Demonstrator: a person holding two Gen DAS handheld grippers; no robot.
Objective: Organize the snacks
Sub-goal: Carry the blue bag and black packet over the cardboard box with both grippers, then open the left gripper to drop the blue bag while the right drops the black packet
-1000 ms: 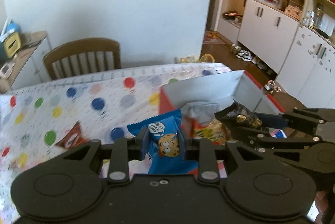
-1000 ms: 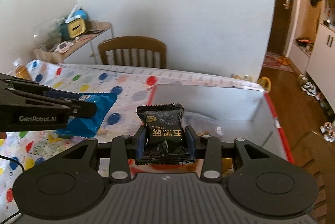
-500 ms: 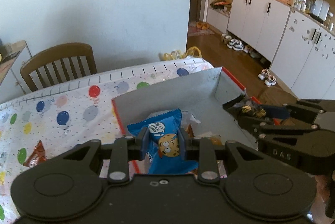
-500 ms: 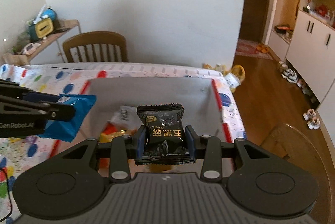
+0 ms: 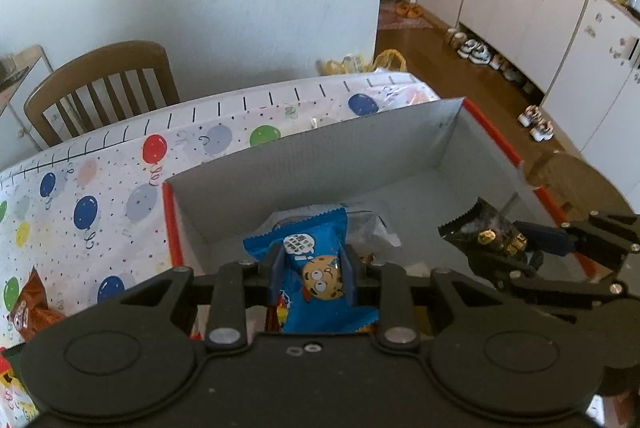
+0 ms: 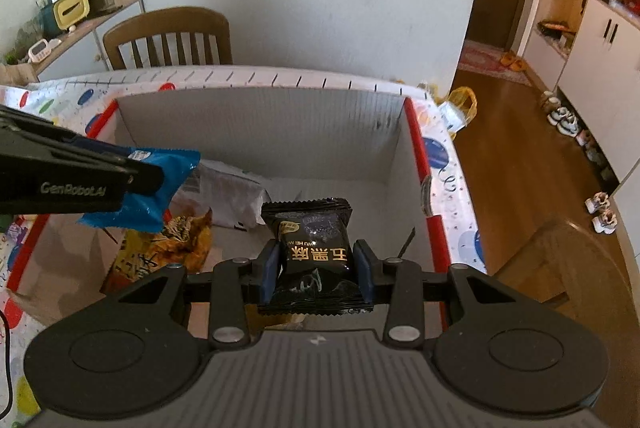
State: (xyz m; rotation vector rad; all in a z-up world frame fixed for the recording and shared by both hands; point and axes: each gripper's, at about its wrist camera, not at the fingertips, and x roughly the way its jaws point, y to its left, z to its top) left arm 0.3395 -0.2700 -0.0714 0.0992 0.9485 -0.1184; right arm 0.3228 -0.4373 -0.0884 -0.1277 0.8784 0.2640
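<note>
Grippers hover over the box [image 6: 260,116], left [image 5: 312,270] grasping blue packet [image 5: 316,268], right [image 6: 316,264] black packet [image 6: 314,252].

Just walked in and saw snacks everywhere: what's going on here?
Someone is sorting snacks with two handheld grippers. The left gripper holds a blue cookie packet, the right gripper a black snack packet. Both hang over the open cardboard box, which already has a few snacks inside; neither is released yet.
</note>
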